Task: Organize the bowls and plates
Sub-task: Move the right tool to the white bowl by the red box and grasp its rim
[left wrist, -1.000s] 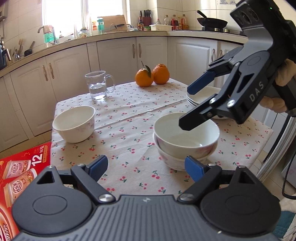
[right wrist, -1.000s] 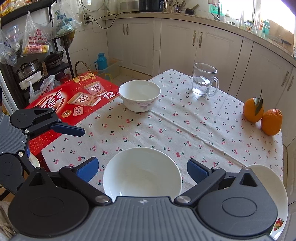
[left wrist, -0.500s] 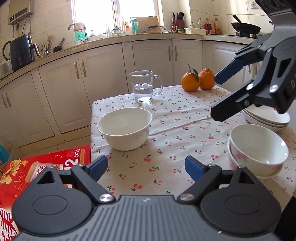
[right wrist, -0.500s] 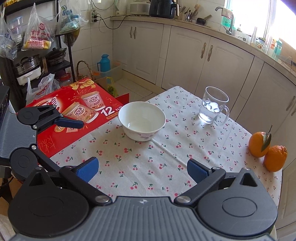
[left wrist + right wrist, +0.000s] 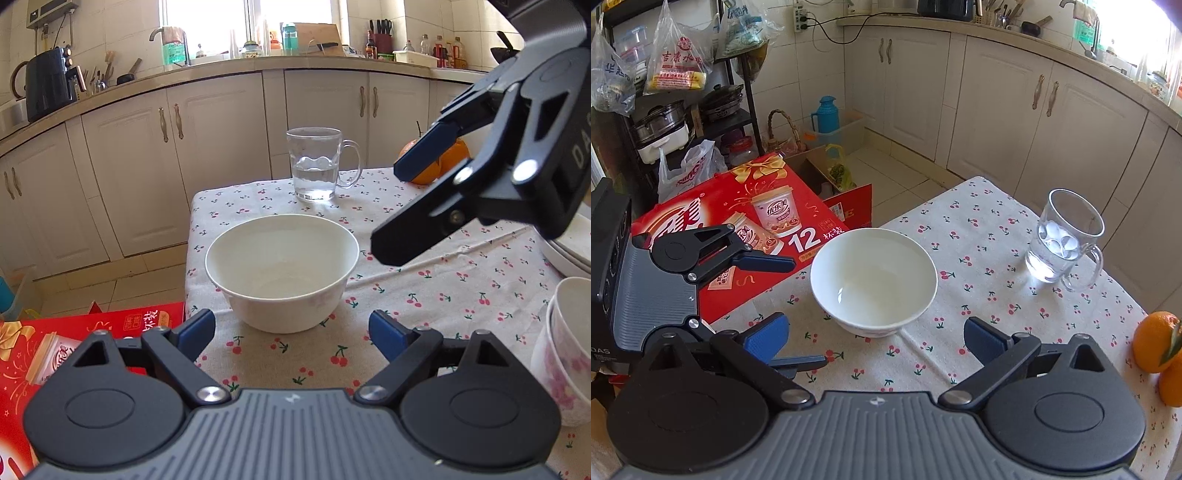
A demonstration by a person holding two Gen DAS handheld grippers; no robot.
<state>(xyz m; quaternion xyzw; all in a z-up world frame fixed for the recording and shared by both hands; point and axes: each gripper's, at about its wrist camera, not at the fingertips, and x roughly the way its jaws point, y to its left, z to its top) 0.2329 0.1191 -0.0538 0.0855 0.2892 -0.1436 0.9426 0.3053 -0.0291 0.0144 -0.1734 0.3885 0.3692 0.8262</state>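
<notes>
The bowl is set near the table's corner, in front of the mug. Both grippers are held open and empty just before it, probably so it can be grabbed.

Bright daylight from window, glare there; sharp focus, fisheye-bent edges.

On the table a lone bowl stands near the left edge. A glass mug stands behind it, oranges to the far right. At the right edge sit stacked bowls, with what may be plates behind. A carton lies left of the table, lower down
</notes>
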